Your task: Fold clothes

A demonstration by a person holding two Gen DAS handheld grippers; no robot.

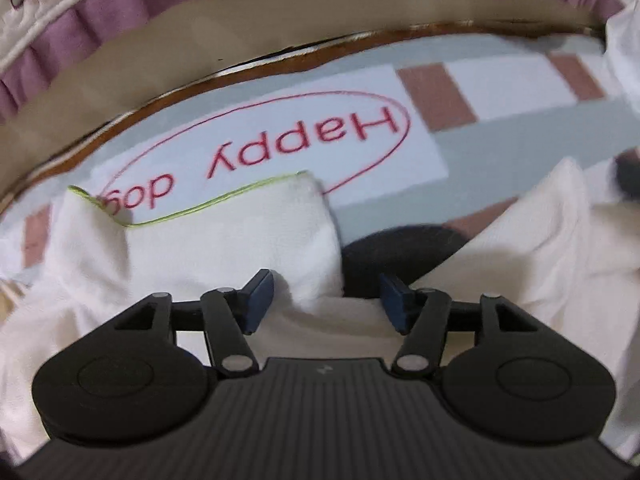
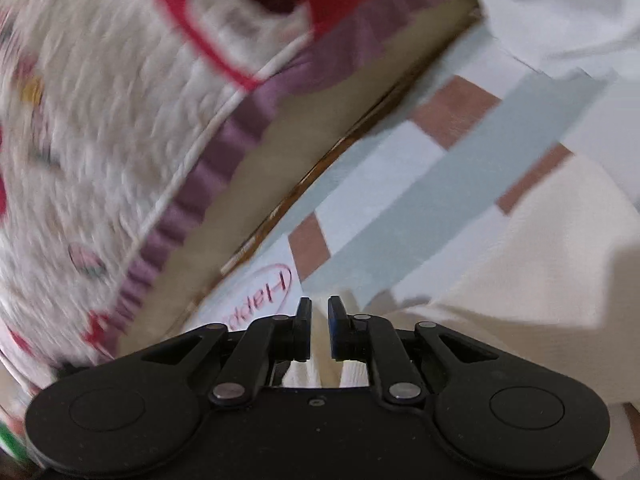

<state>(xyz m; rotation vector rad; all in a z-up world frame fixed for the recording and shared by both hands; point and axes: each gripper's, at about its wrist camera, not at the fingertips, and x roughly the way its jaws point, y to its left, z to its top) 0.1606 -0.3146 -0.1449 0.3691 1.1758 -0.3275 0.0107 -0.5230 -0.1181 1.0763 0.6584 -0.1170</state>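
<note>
A cream-white garment (image 1: 192, 248) with a green-stitched hem lies on a checked cloth printed "Happy dog" (image 1: 280, 140). My left gripper (image 1: 326, 300) is open, its jaws wide apart just above the garment, with a fold of it rising between them. In the right wrist view the same garment (image 2: 520, 272) spreads to the right. My right gripper (image 2: 319, 328) is shut on a thin fold of the garment that runs up between its blue pads.
A quilted cover with a purple ruffle (image 1: 100, 8) hangs at the far edge of the surface; it also fills the left of the right wrist view (image 2: 100, 140). Another white cloth (image 2: 552, 12) lies at the far right. A dark round object (image 1: 400, 248) sits under the garment.
</note>
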